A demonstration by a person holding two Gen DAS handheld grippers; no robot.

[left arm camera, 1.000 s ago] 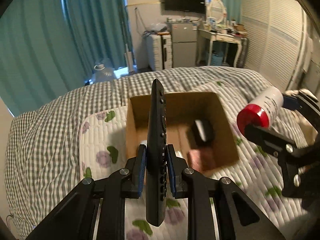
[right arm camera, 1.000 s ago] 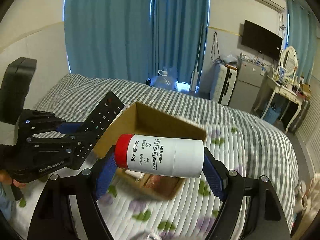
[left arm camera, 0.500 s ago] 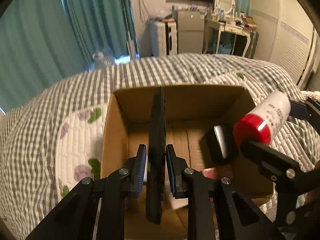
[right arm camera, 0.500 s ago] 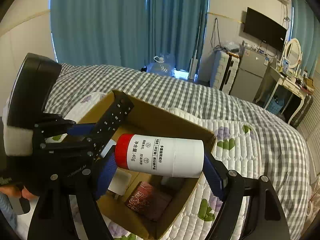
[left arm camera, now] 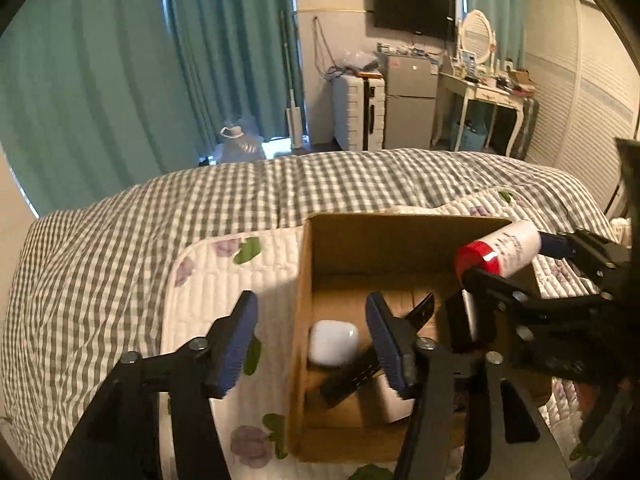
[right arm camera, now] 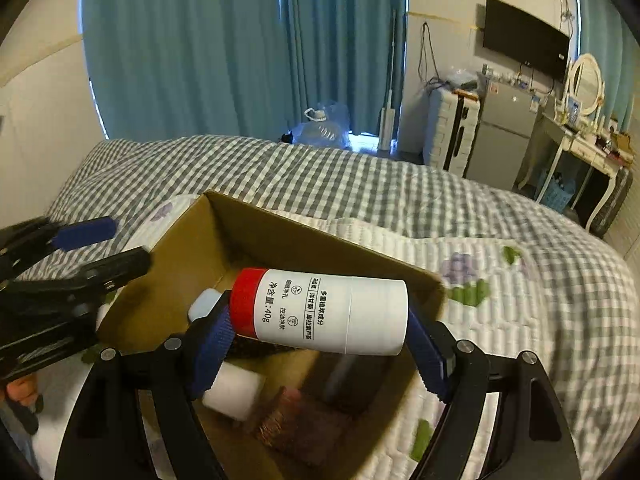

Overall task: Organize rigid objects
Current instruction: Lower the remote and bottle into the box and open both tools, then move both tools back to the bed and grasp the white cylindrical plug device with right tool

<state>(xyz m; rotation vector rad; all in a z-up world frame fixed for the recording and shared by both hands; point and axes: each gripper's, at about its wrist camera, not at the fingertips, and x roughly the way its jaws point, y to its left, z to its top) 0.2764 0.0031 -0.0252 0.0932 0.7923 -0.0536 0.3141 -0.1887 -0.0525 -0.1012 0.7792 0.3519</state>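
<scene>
Between the jaws of the right gripper a white bottle with a red cap is clamped end to end, held over the open box. The left gripper is seen with jaws opening and nothing between them, astride the box's left wall. Inside the box a black remote lies slanted beside a white case, all on the bed.

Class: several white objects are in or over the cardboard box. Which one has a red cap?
The white bottle held crosswise in the right gripper above the cardboard box. The white earbud case and white roll lie inside, capless.
</scene>
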